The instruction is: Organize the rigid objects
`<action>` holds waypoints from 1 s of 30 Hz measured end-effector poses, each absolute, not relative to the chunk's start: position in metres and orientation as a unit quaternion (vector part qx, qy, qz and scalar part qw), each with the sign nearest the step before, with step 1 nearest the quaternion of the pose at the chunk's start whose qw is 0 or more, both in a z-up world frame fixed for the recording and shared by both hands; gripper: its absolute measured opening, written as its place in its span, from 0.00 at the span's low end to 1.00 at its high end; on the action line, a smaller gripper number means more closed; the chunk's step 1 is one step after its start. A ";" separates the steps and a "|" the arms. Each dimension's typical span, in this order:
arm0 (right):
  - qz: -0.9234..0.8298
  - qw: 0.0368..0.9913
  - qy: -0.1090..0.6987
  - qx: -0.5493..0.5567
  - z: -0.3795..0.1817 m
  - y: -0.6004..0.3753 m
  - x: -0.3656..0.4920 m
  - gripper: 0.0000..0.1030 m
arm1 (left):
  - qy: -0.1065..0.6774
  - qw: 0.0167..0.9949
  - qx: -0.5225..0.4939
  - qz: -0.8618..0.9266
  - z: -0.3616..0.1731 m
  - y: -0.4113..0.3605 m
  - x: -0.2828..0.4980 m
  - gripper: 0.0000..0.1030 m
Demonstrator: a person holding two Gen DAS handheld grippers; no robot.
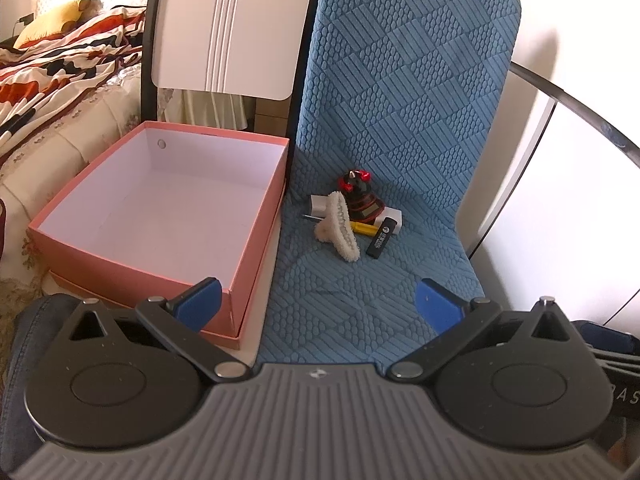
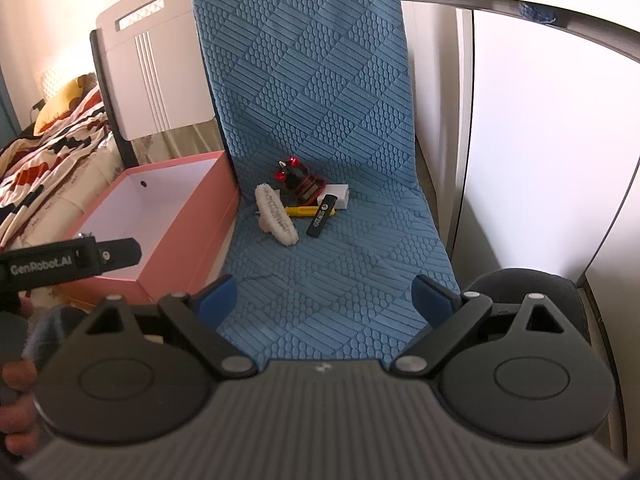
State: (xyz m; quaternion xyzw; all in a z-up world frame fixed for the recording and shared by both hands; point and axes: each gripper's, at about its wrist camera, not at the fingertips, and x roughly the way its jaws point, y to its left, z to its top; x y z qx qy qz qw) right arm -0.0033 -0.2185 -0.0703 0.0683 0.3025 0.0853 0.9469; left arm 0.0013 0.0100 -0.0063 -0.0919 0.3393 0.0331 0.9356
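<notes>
Since nothing is held between either pair of fingers, both the left gripper (image 1: 318, 304) and the right gripper (image 2: 324, 300) are recorded as spread wide and empty, hovering above the front of the blue chair seat (image 1: 352, 300) and aimed at the objects. The rigid items are found clustered near the back of the seat, close to the backrest: a fuzzy white hair claw (image 1: 340, 226) lying frontmost, a black stick-shaped device with white lettering (image 1: 382, 239) to its right, a yellow-handled tool (image 1: 362, 229) partly under the claw, a red-and-black object (image 1: 358, 196) behind, and a white block (image 2: 334, 196) beneath or beside it. The cluster is judged to be a starting pile, heaped so that each piece must be singled out. A pink box (image 1: 256, 220) is set open and empty just left of the seat, apparently resting on its own lid on a second chair, presumably placed as the receptacle within short reach. No sorting is judged to have begun. The red-and-black object cannot be identified; its form is too small and overlapped. The lettering on the black device is not legible. The yellow tool's tip is hidden by the claw, and a second white piece (image 1: 318, 204) behind the claw is largely covered. The left gripper's body is seen cut off at the edge of the right wrist view, and a hand (image 2: 16, 380) is only partly visible there.
</notes>
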 end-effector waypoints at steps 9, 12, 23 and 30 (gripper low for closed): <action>0.091 0.946 0.303 0.072 -0.071 -0.218 -0.004 0.93 | 0.339 0.936 -0.094 0.035 -0.007 0.011 0.002 1.00; 0.089 0.946 0.304 0.072 -0.071 -0.218 -0.003 0.93 | 0.340 0.935 -0.094 0.035 -0.007 0.011 0.002 1.00; 0.092 0.945 0.304 0.072 -0.071 -0.219 -0.001 0.93 | 0.339 0.935 -0.094 0.036 -0.008 0.014 0.004 1.00; 0.089 0.946 0.304 0.072 -0.071 -0.220 0.000 0.93 | 0.340 0.936 -0.089 0.028 -0.008 0.012 0.007 1.00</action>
